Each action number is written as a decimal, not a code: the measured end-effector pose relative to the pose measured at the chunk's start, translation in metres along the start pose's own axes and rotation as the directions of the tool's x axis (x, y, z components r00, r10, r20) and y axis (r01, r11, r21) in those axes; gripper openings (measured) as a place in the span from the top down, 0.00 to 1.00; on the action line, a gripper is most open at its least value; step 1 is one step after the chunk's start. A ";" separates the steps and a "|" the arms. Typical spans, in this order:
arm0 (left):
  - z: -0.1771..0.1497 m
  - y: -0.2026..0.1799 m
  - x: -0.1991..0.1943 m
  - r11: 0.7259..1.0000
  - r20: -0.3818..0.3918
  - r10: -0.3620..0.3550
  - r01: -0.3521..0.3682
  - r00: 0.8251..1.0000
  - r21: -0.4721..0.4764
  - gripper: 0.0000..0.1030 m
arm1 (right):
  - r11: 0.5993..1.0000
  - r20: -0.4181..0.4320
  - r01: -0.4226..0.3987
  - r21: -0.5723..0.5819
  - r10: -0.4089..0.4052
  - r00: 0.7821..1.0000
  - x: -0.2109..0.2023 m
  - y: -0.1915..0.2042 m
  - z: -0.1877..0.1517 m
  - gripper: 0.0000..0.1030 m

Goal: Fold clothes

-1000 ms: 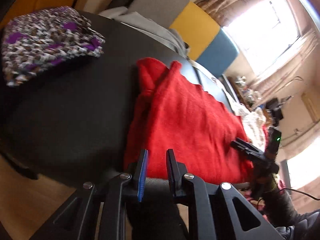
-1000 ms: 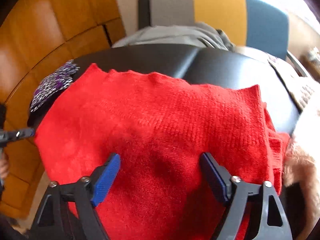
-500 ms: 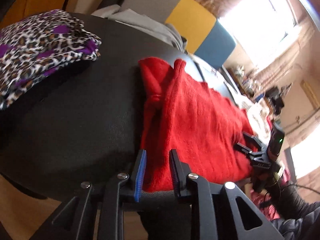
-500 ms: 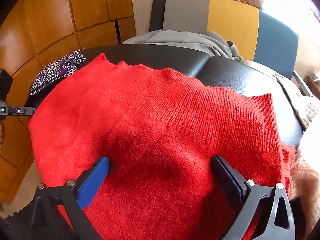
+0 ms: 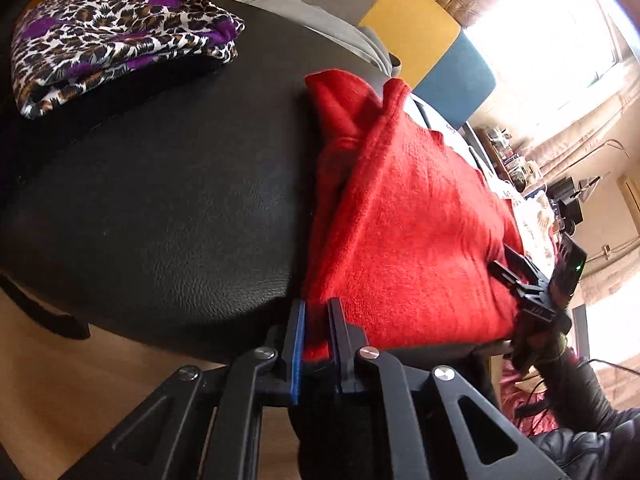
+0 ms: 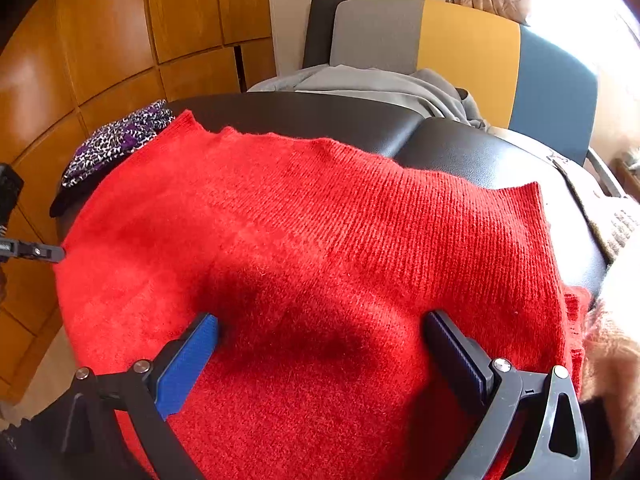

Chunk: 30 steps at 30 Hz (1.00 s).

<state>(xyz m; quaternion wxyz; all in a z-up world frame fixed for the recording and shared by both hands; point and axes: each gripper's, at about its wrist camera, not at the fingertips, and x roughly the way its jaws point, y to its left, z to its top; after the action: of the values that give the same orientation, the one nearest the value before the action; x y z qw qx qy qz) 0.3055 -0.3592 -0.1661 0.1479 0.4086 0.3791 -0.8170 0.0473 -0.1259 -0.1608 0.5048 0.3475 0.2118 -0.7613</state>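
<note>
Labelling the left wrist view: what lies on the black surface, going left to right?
Leopard-print folded garment → bare black surface → red sweater → right hand-held gripper

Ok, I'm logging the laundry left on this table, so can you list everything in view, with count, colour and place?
red knit sweater: 1, red, spread on the near side of the table.
leopard-print garment: 1, brown, white and purple, folded, far left of the table.
grey garment: 1, grey, far edge by the chair.
beige knit: 1, pale, right of the sweater.
table: 1, black leather-look top.
chair: 1, grey, yellow and blue back, behind the table.
left gripper: 1, black, jaws just closed on the sweater's near left edge.
right gripper: 1, black, open over the sweater.
</note>
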 end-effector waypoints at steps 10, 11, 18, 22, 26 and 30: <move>0.094 -0.079 0.006 0.932 0.133 0.129 -0.166 0.983 0.321 0.75 | 1.000 0.022 -0.008 0.007 0.008 1.000 -0.005 -0.001 -0.002 0.00; 0.102 -0.084 0.016 0.920 0.121 0.141 -0.175 0.983 0.350 0.74 | 1.000 0.024 -0.007 0.006 0.007 1.000 -0.006 -0.001 -0.002 0.00; 0.147 -0.108 0.087 0.879 0.004 0.212 -0.192 0.977 0.436 0.74 | 1.000 0.042 -0.022 0.017 0.021 0.999 -0.008 -0.002 -0.006 0.00; 0.147 -0.102 0.076 0.908 0.062 0.173 -0.184 0.983 0.376 0.92 | 0.999 0.045 -0.029 0.019 0.028 0.999 -0.010 -0.003 -0.006 0.00; 0.135 -0.067 0.057 0.943 0.111 0.221 -0.241 0.969 0.228 0.92 | 0.999 0.047 -0.036 0.022 0.034 0.998 -0.010 -0.005 -0.006 0.00; 0.121 -0.051 0.073 0.949 0.075 0.252 -0.262 0.965 0.175 0.92 | 0.999 0.044 -0.041 0.018 0.040 0.998 -0.010 -0.005 -0.005 0.00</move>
<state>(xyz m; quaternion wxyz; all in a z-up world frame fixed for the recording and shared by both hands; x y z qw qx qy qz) 0.1646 -0.4095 -0.1520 0.2244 0.4450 0.2417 -0.8326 0.0467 -0.1149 -0.1567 0.5212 0.3399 0.1867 -0.7602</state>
